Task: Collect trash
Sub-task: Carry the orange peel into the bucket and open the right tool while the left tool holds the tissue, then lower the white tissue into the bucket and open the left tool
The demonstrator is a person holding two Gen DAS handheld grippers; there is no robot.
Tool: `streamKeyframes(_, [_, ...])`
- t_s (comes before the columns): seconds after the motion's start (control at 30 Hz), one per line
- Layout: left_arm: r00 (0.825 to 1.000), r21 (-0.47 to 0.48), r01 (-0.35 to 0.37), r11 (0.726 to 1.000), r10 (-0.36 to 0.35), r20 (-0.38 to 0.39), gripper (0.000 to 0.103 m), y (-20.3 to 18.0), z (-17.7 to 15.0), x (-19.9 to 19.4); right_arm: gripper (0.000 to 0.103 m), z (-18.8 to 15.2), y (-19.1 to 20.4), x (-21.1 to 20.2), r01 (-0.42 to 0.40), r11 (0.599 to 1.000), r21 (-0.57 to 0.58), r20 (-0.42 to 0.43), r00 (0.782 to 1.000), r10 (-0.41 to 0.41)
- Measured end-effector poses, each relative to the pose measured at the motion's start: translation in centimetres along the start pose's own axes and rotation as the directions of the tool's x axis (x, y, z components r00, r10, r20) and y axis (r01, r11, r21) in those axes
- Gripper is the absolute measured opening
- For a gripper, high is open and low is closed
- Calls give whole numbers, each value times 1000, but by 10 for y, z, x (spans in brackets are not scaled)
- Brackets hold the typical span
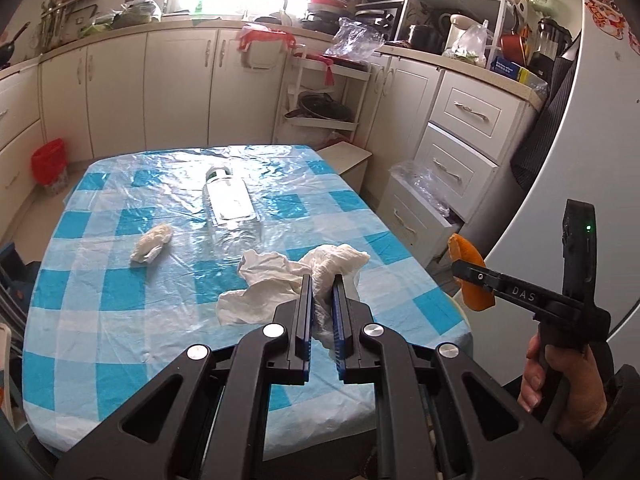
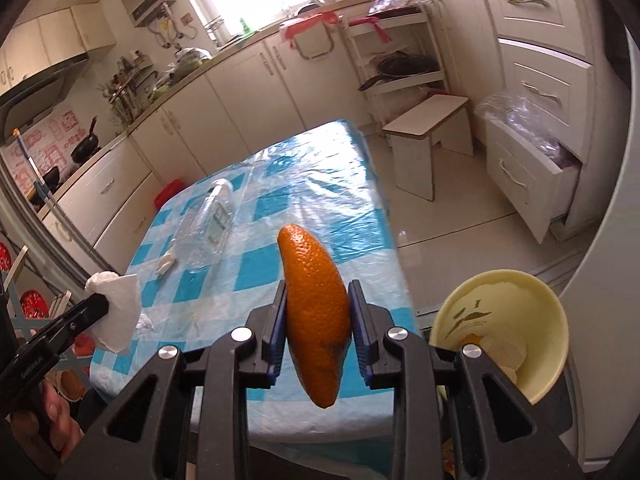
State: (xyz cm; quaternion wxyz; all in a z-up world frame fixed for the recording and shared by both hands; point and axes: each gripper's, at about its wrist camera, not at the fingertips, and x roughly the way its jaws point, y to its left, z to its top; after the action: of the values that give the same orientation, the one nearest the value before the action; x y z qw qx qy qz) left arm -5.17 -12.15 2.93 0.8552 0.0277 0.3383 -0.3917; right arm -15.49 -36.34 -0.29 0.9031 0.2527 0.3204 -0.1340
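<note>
My left gripper [image 1: 322,278] is shut on a crumpled white tissue [image 1: 280,284] and holds it over the near part of the blue checked table [image 1: 120,280]. The tissue also shows in the right wrist view [image 2: 116,312], lifted off the table. My right gripper [image 2: 318,296] is shut on a curved piece of orange peel [image 2: 316,312], held past the table's right edge; the peel shows in the left wrist view [image 1: 470,276] too. A smaller tissue wad [image 1: 151,243] and an empty clear plastic bottle [image 1: 230,200] lie on the table.
A pale yellow bowl [image 2: 520,304] holding scraps sits low at my right, beside the table. A white stool [image 2: 428,128], an open drawer with a plastic bag [image 2: 532,160] and a red bin [image 1: 50,162] stand on the floor around the table.
</note>
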Motion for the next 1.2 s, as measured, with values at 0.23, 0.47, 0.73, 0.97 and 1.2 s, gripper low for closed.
streamKeyframes(0.23, [996, 68, 89, 994, -88, -12, 9, -57, 14, 22, 30, 18, -65, 6, 190, 977, 94, -128, 976, -177])
streamKeyframes(0.47, [988, 110, 152, 982, -148, -36, 9, -103, 18, 45, 38, 22, -118, 39, 273, 952, 137, -305, 926, -221])
streamKeyframes(0.73, [976, 138, 199, 970, -184, -114, 9, -141, 12, 90, 60, 46, -128, 0, 185, 940, 288, -78, 983, -169])
streamKeyframes(0.97, [960, 176, 243, 954, -210, -185, 9, -184, 0, 135, 81, 62, -101, -82, 159, 958, 238, 293, 929, -227])
streamKeyframes(1.2, [932, 191, 259, 947, -193, -307, 18, -224, -15, 198, 82, 67, -123, -107, 126, 938, 324, 391, 885, -253])
